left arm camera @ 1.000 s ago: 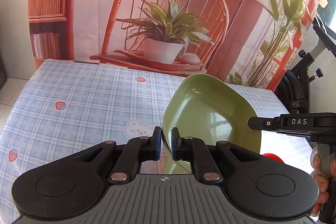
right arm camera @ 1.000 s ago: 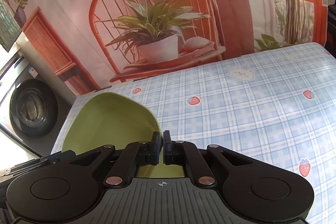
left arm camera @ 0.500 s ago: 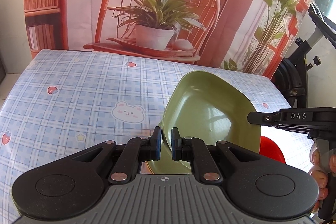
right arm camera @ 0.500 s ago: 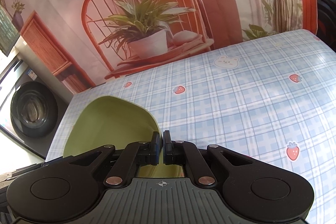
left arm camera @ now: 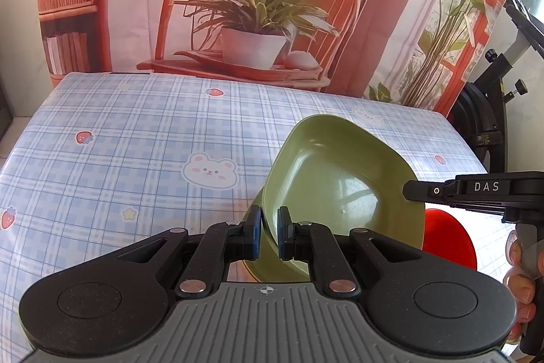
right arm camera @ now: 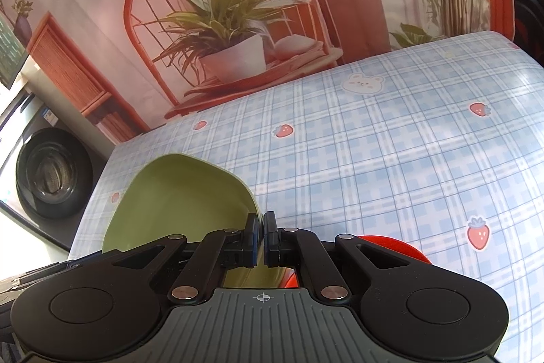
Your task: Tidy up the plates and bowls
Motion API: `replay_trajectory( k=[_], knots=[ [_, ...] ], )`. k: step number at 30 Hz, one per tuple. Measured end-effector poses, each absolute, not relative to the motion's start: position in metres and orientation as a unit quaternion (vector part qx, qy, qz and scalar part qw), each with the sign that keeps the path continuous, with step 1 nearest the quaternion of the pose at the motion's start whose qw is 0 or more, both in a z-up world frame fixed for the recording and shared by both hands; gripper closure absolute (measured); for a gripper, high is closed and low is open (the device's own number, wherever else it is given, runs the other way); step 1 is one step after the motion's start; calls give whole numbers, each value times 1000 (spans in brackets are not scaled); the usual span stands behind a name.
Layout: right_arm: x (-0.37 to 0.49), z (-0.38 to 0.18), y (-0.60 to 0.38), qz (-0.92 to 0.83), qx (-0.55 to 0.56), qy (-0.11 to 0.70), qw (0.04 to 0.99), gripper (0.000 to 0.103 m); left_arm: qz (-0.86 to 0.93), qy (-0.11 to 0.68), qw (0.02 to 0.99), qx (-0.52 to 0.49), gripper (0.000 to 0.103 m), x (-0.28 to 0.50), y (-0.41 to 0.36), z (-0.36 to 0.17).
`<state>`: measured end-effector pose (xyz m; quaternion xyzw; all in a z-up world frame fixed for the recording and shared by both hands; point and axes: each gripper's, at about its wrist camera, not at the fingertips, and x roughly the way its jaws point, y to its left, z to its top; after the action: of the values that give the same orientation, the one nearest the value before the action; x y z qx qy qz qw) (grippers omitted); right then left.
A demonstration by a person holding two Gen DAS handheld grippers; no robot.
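Green bowl [left arm camera: 340, 186]; red dish [right arm camera: 391, 245] underneath

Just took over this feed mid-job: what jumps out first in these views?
A green bowl held tilted above the checked tablecloth, pinched at opposite rims by the left gripper and the right gripper, both shut on it. Just beyond and below it, a red dish peeks out at the table's near right. Behind hangs a backdrop printed with a chair and plant.

tablecloth [left arm camera: 136, 131]: blue plaid, bears, strawberries | backdrop [left arm camera: 258, 5]: printed chair, plant | washing machine [right arm camera: 51, 172]: left
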<state>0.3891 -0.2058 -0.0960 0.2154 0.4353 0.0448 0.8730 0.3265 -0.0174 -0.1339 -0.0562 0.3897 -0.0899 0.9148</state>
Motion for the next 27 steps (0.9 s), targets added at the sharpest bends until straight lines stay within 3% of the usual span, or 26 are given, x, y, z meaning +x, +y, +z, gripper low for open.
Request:
replay_trajectory(
  k=[27],
  knots=[
    [398, -125, -191, 38, 174, 477, 861, 99, -85, 406, 910, -27, 92, 341, -16, -165]
  ],
)
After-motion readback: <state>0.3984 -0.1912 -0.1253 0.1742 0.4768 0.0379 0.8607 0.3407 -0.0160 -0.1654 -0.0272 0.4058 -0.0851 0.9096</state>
